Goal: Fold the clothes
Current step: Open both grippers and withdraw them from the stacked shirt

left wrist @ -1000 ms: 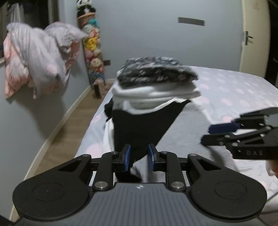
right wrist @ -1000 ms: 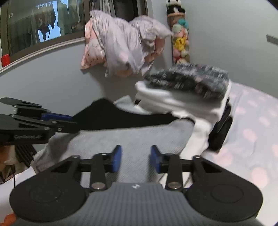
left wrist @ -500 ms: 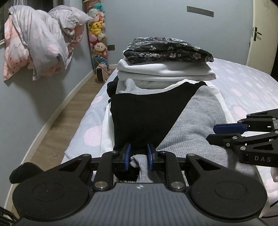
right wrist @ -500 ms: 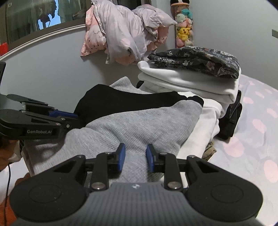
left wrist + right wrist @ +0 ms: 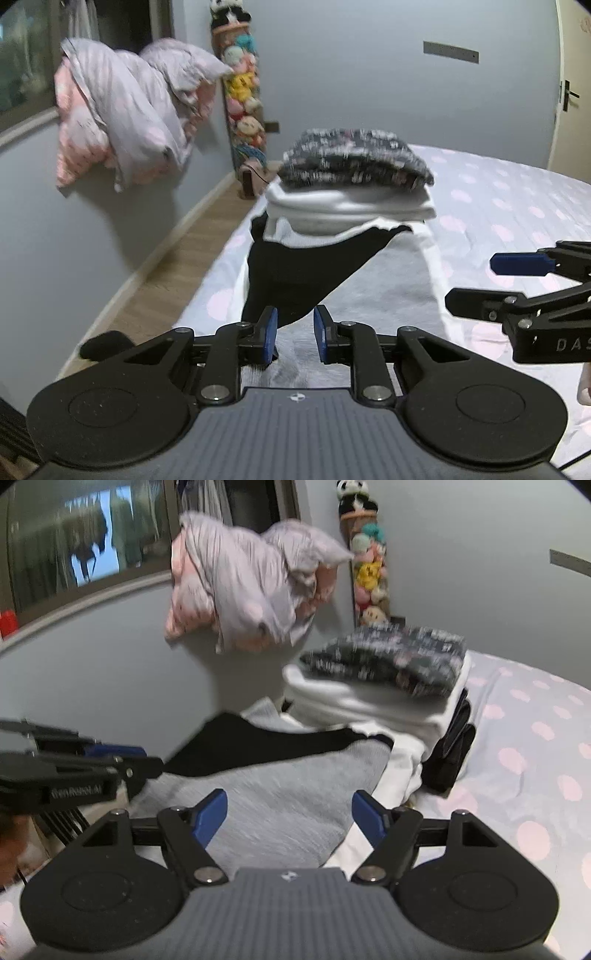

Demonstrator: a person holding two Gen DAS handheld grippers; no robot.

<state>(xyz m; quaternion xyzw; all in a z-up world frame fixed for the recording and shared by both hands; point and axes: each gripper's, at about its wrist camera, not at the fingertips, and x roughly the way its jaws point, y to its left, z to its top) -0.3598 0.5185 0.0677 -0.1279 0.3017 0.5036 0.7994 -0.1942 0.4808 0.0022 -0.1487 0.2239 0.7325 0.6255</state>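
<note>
A grey-and-black garment (image 5: 369,291) lies spread on the bed in front of a stack of folded clothes (image 5: 351,184). My left gripper (image 5: 295,332) has its blue pads close together at the garment's near edge. Its jaws are easing open slightly, with grey cloth between them. In the right wrist view the cloth (image 5: 280,794) draws to a point at the left gripper's (image 5: 147,758) tips. My right gripper (image 5: 290,814) is opening wide. Grey cloth lies under the gap, untouched by the pads. It also shows at the right (image 5: 476,280) of the left wrist view.
The bed (image 5: 498,192) has a pale dotted sheet, bare to the right. A dark floral piece (image 5: 399,653) tops the white folded items. A black bundle (image 5: 454,746) sits beside the stack. A pink-grey duvet (image 5: 122,122) and plush toys (image 5: 243,99) hang on the wall.
The right gripper's jaws have sprung apart and let go of the grey cloth. Both grippers have risen and pulled back a little. The left gripper still has cloth between its pads.
</note>
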